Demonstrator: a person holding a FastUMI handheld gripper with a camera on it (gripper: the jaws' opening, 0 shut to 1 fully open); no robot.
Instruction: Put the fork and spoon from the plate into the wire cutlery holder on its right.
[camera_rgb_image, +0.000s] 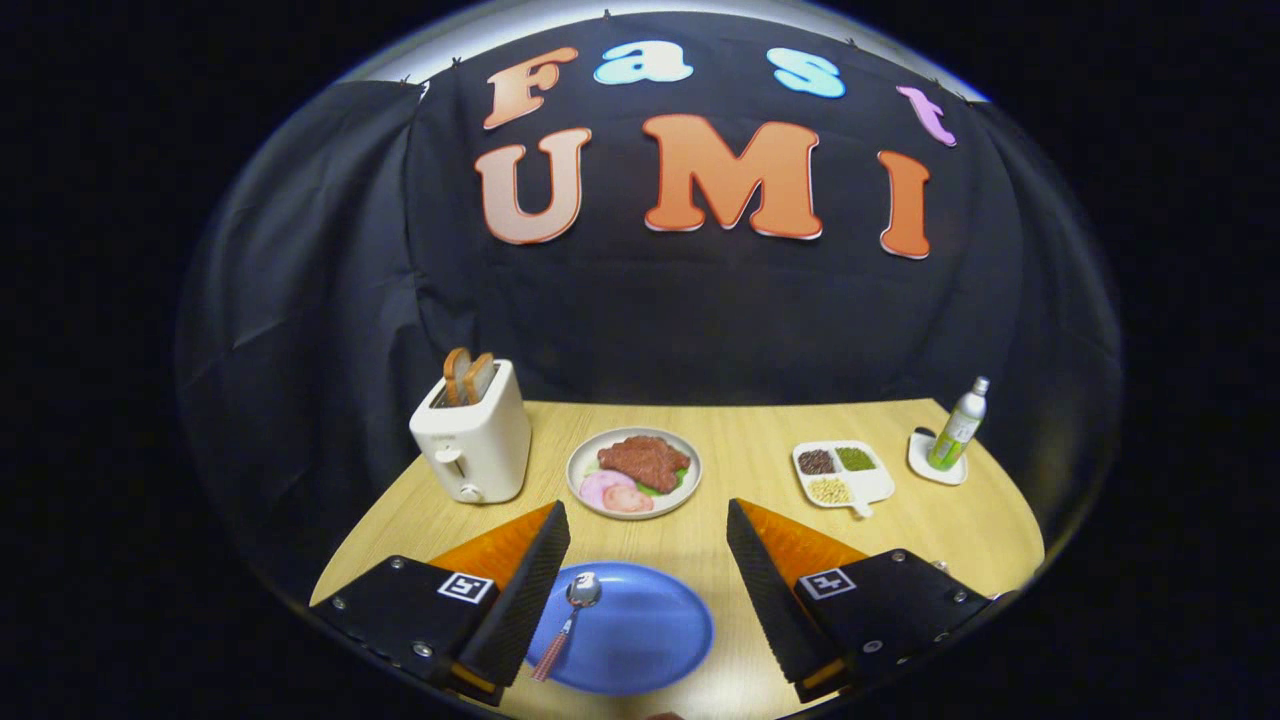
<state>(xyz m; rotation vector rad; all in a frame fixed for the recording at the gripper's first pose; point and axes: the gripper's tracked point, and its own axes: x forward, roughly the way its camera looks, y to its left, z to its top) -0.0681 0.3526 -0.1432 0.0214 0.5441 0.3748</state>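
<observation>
A blue plate (650, 635) lies on the wooden table between my fingers, closer to the left one. On its left part rests a spoon (570, 618) with a metal bowl and a patterned reddish handle, the bowl pointing away from me. My gripper (648, 520) hovers above the plate, open wide with nothing between its fingers. The left finger (535, 575) covers the plate's left rim.
Beyond the fingers stand a white toaster (475, 435) holding toast, a plate of meat and ham (634, 472), a white divided dish (840, 473) of beans, and a green bottle (958, 428) on a white coaster at the far right.
</observation>
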